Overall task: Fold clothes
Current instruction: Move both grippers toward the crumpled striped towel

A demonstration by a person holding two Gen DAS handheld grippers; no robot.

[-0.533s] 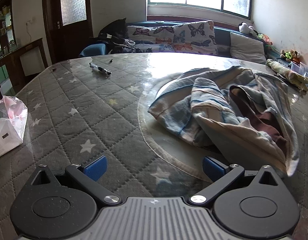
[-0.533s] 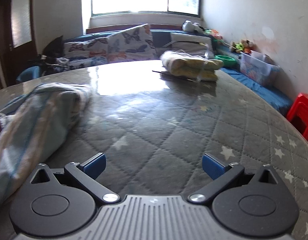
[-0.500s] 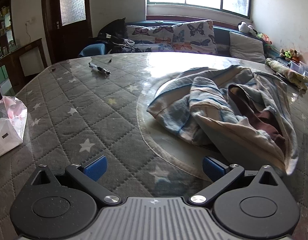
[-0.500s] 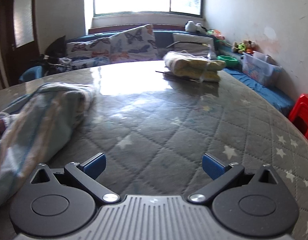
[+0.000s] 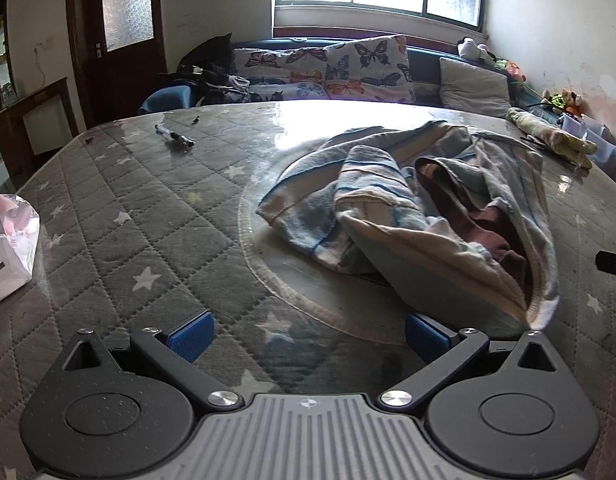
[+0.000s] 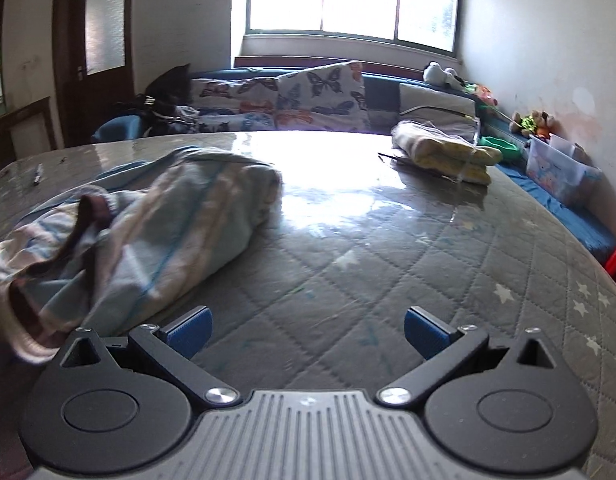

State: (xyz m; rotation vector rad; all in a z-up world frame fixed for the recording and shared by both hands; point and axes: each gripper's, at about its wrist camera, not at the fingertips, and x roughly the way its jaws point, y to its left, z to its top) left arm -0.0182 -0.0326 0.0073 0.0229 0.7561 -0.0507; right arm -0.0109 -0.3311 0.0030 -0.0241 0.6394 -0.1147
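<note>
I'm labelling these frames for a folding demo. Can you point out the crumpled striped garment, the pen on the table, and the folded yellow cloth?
crumpled striped garment [image 5: 372, 184]: left wrist view, on its blue-striped upper fold.
pen [image 5: 176, 136]: left wrist view, mid-barrel.
folded yellow cloth [image 6: 444, 148]: right wrist view, on its top layer.

The crumpled garment [image 5: 412, 216] lies on the table [image 5: 128, 216], right of centre in the left wrist view. A pen [image 5: 174, 136] lies far left behind it. A folded bundle [image 6: 444, 152] rests at the far right. A bag [image 5: 8, 248] sits at the left edge.
</note>
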